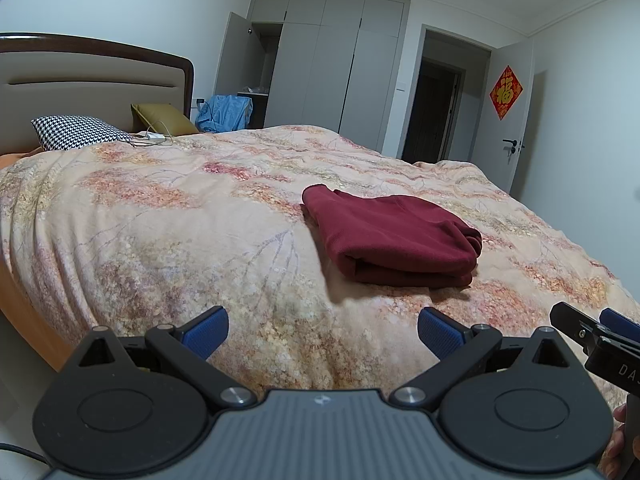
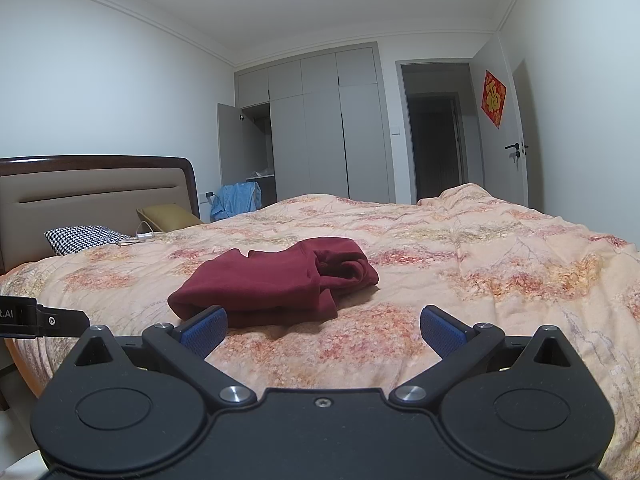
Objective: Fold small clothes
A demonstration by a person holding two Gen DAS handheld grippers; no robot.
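Observation:
A dark red garment (image 1: 394, 236) lies folded in a compact stack on the floral bedspread (image 1: 180, 220). In the right wrist view it (image 2: 272, 284) lies just beyond the fingers, with a bunched part at its far right. My left gripper (image 1: 323, 332) is open and empty, held above the near edge of the bed, short of the garment. My right gripper (image 2: 323, 330) is open and empty, close in front of the garment's near edge. The right gripper also shows at the right edge of the left wrist view (image 1: 600, 332).
A houndstooth pillow (image 1: 76, 132), an olive cushion (image 1: 164, 118) and a white charger with cable (image 1: 154, 138) lie by the headboard (image 1: 92, 76). Grey wardrobes (image 1: 320, 72) with one open door, a blue cloth (image 1: 226, 114) and an open doorway (image 1: 436, 100) are behind the bed.

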